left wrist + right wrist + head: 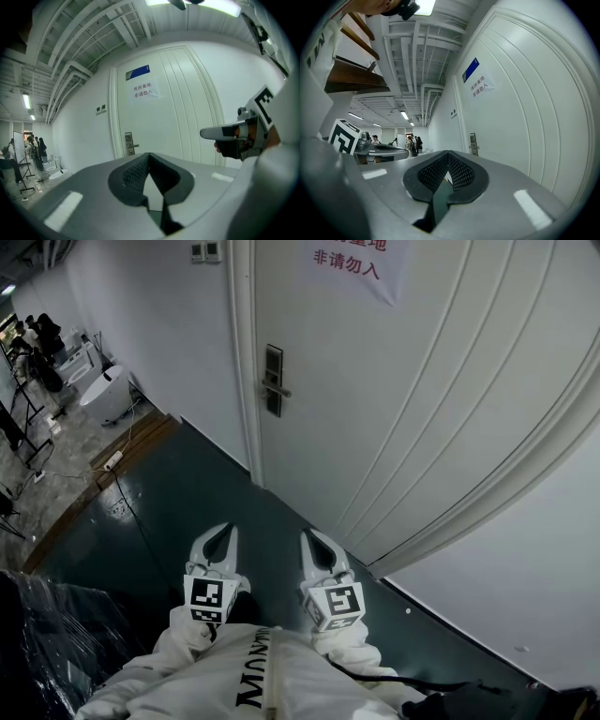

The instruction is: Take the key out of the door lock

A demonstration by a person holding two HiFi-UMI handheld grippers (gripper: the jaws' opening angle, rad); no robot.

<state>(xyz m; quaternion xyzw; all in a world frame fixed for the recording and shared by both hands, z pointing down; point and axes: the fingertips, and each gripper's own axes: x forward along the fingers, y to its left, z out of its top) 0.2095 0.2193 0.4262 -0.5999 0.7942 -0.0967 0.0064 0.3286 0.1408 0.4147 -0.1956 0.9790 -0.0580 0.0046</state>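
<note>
while the left hand-held gripper [225, 532] and the right hand-held gripper [311, 538] hang closed and empty at six o'clock, well apart from the door lock [273, 381] at eleven o'clock, the key, too small to see, seems not yet reached.

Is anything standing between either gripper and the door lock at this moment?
Nothing visible does. The left gripper and right gripper are low by the person's body, jaws together, well apart from the door lock. Only dark floor lies between them. The key is too small to make out.
</note>
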